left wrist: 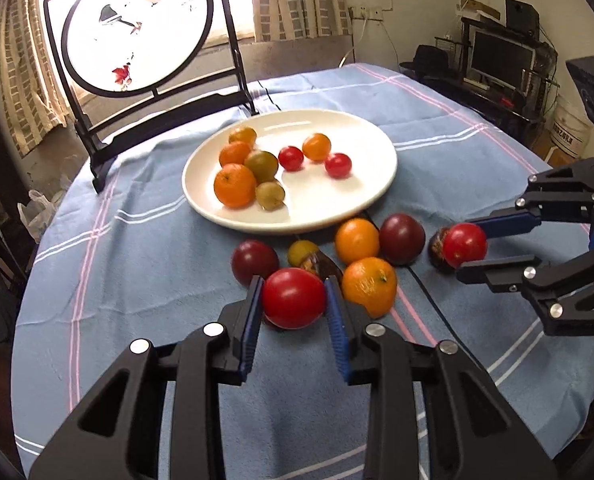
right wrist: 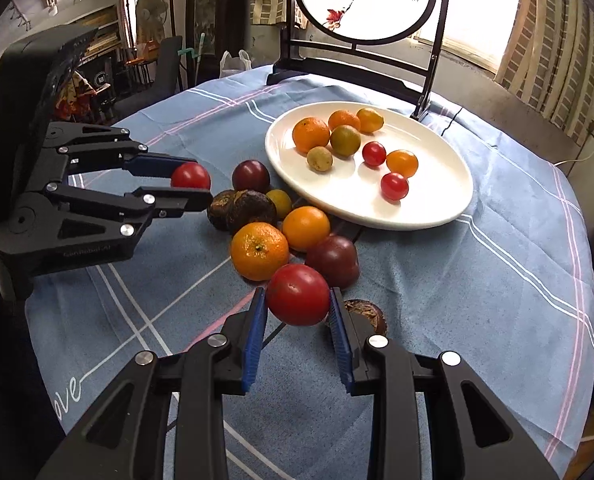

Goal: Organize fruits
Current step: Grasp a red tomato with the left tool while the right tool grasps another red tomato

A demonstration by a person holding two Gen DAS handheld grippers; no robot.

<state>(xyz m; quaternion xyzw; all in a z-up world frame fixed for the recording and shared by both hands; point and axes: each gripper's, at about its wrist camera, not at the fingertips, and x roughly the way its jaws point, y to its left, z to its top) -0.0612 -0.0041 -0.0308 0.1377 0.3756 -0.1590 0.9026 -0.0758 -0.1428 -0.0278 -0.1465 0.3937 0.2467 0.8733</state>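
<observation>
A white plate (left wrist: 377, 168) holds several small oranges, greenish fruits and two cherry tomatoes; it also shows in the right wrist view (right wrist: 449, 200). My left gripper (left wrist: 295, 300) is shut on a red tomato (left wrist: 293, 298), seen from the side in the right wrist view (right wrist: 191, 176). My right gripper (right wrist: 298, 300) is shut on another red tomato (right wrist: 298, 294), seen in the left wrist view (left wrist: 464, 245). Loose oranges (right wrist: 259, 250), dark plums (right wrist: 332, 261) and dark brown fruits (right wrist: 241, 210) lie on the cloth between the grippers and the plate.
A blue striped cloth (left wrist: 137, 280) covers the round table. A black-framed round screen (left wrist: 137, 28) stands behind the plate at the table's far edge. A dark brown fruit (right wrist: 367, 314) lies just right of my right gripper's finger.
</observation>
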